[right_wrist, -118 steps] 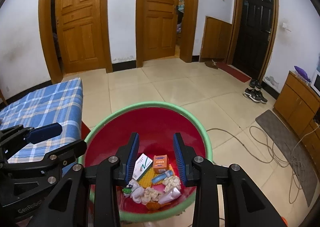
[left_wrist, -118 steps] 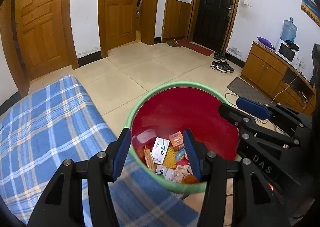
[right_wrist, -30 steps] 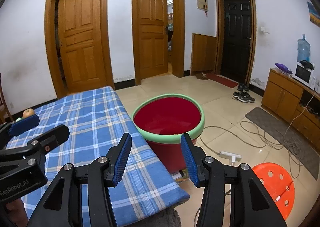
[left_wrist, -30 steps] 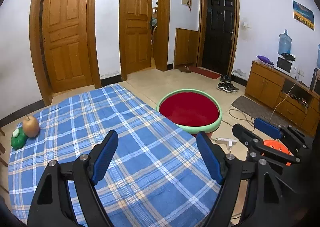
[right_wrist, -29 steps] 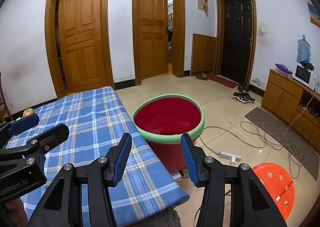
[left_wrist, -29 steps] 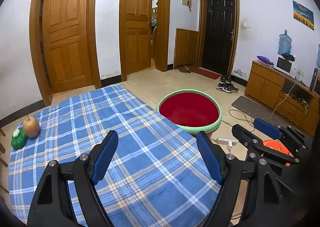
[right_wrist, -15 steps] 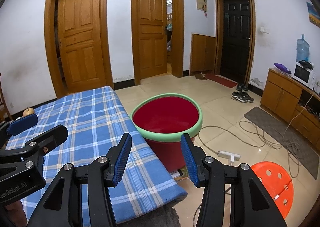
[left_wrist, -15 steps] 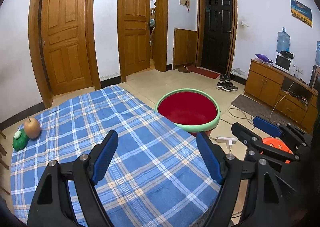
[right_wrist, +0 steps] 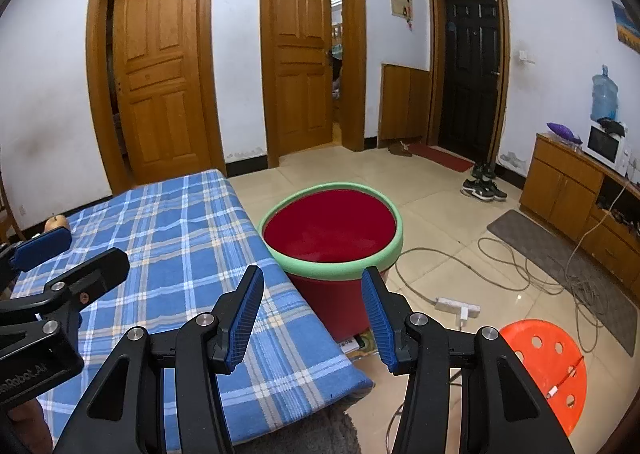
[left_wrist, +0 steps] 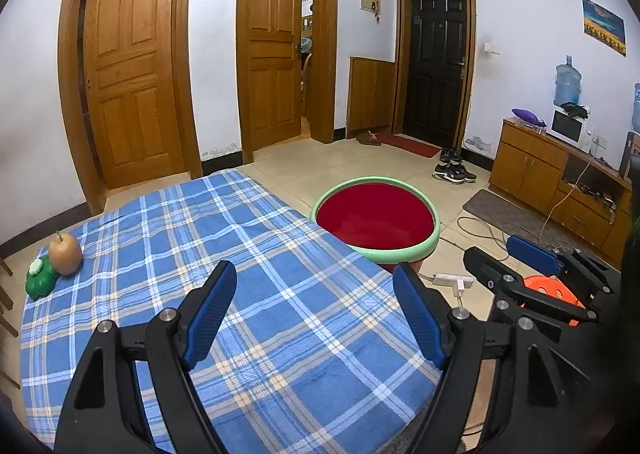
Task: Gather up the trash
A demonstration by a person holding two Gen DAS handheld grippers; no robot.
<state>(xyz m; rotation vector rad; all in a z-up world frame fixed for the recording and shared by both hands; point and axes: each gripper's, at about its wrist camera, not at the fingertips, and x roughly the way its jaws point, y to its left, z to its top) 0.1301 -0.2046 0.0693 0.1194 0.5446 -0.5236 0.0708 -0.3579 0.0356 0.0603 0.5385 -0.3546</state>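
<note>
Plainly, the trash bin (left_wrist: 376, 220) was a round red tub with a thick pale-green rim, and it stood on the tiled floor (right_wrist: 436, 210) right against the far corner of the surface, which was covered by a blue plaid cloth (left_wrist: 224, 254). From both wrist views only its deep red inner wall showed; its contents could not be seen. The left gripper (left_wrist: 312, 318) hung above the cloth with its blue-padded fingers (left_wrist: 210, 310) spread wide and nothing between them. The right gripper (right_wrist: 312, 314) was held over the cloth's near edge, its fingers (right_wrist: 246, 312) likewise apart and holding nothing, the bin framed between them. At the cloth's far left edge a brown pear (left_wrist: 65, 253) sat touching a green toy (left_wrist: 40, 280). On the floor to the right of the bin lay a white power strip (right_wrist: 457, 306) with loose cables, and nearer, an orange stool (right_wrist: 548, 368).
</note>
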